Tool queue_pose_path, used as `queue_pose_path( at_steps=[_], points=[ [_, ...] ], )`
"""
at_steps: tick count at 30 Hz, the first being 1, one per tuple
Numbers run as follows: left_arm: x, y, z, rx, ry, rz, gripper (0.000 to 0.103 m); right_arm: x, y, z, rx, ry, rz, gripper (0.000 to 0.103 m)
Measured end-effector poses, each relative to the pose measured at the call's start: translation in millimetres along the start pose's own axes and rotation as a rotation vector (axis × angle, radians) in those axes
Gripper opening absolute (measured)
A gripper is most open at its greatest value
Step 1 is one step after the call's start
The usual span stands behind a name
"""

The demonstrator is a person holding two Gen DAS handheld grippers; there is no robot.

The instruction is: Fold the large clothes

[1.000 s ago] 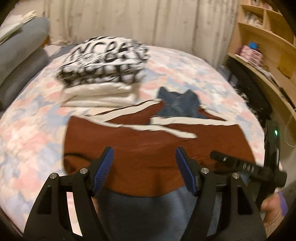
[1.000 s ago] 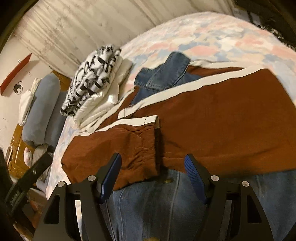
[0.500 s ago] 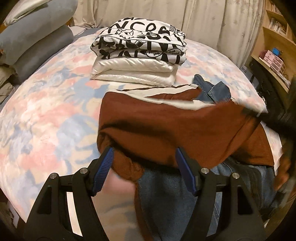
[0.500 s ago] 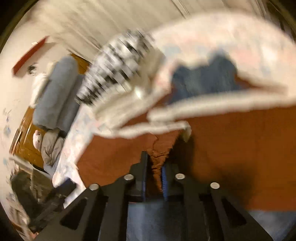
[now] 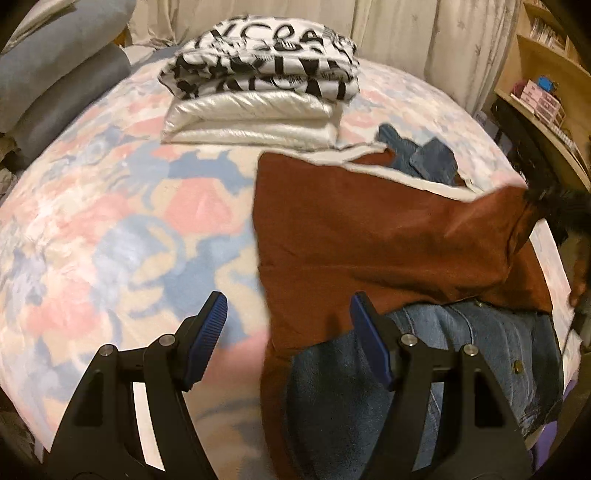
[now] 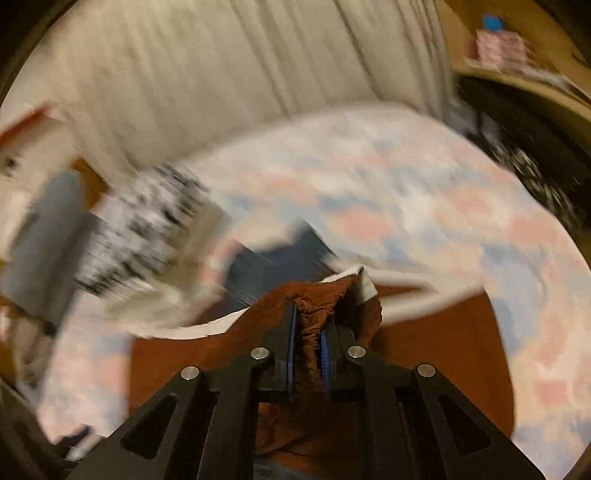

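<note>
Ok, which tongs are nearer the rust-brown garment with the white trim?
Right. The right tongs are shut on the rust-brown garment with white trim, bunching its cloth; the left tongs hang open just above its near-left edge.

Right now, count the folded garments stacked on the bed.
2: a black-and-white printed one on top, a shiny white one beneath it, at the bed's far end. More may be hidden.

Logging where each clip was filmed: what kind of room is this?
Most likely a bedroom: the brown garment lies on a bed with a floral bedspread, grey pillows alongside, curtains behind.
</note>
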State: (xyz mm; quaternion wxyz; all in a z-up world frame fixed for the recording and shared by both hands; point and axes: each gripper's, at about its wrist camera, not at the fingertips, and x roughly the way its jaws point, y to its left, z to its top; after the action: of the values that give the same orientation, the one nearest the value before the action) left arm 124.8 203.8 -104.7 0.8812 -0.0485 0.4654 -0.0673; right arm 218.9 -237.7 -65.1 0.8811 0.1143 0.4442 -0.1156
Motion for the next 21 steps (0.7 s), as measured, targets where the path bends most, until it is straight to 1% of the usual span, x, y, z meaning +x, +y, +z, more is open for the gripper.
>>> queue_pose_path(
  at_steps=[1,2,3,4,6,7,8,10,13,15,16,17,18,21],
  points=[
    [3,-2,-1,0.002,0.014,-0.010,0.067,15,-14,-8,0.021,0.063,-0.015,0.019],
    [5,-2,-2,0.003,0.020,-0.016,0.067,25,-22,-15,0.040,0.099,-0.018,0.021],
    [6,-4,-3,0.010,0.027,-0.023,0.067,34,-31,-24,0.070,0.127,-0.001,0.027],
    [8,-5,-5,0.015,0.031,-0.025,0.067,35,-40,-30,0.085,0.136,0.018,0.038],
    [14,-6,-6,0.013,0.053,-0.035,0.067,35,-50,-39,0.112,0.141,0.066,0.049],
    [18,-5,-6,0.000,0.066,-0.042,0.067,32,-60,-47,0.116,0.142,0.080,0.053],
    [20,-4,-6,-0.009,0.073,-0.047,0.067,32,-62,-50,0.123,0.144,0.095,0.055],
    [29,-3,-6,-0.031,0.100,-0.066,0.067,32,-68,-60,0.139,0.155,0.120,0.061],
    [43,-5,-10,-0.051,0.139,-0.077,0.067,28,-74,-71,0.149,0.172,0.159,0.062],
    [52,-9,-13,-0.041,0.154,-0.055,0.067,30,-75,-76,0.148,0.189,0.174,0.062],
    [56,-11,-15,-0.032,0.163,-0.041,0.067,26,-79,-81,0.141,0.197,0.179,0.056],
    [60,-13,-16,-0.025,0.171,-0.032,0.067,28,-76,-82,0.113,0.197,0.181,0.048],
    [61,-11,-17,-0.028,0.176,-0.033,0.067,29,-74,-81,0.092,0.183,0.164,0.034],
    [65,-8,-19,-0.034,0.194,-0.042,0.067,24,-76,-76,0.083,0.111,0.104,0.032]
  ],
)
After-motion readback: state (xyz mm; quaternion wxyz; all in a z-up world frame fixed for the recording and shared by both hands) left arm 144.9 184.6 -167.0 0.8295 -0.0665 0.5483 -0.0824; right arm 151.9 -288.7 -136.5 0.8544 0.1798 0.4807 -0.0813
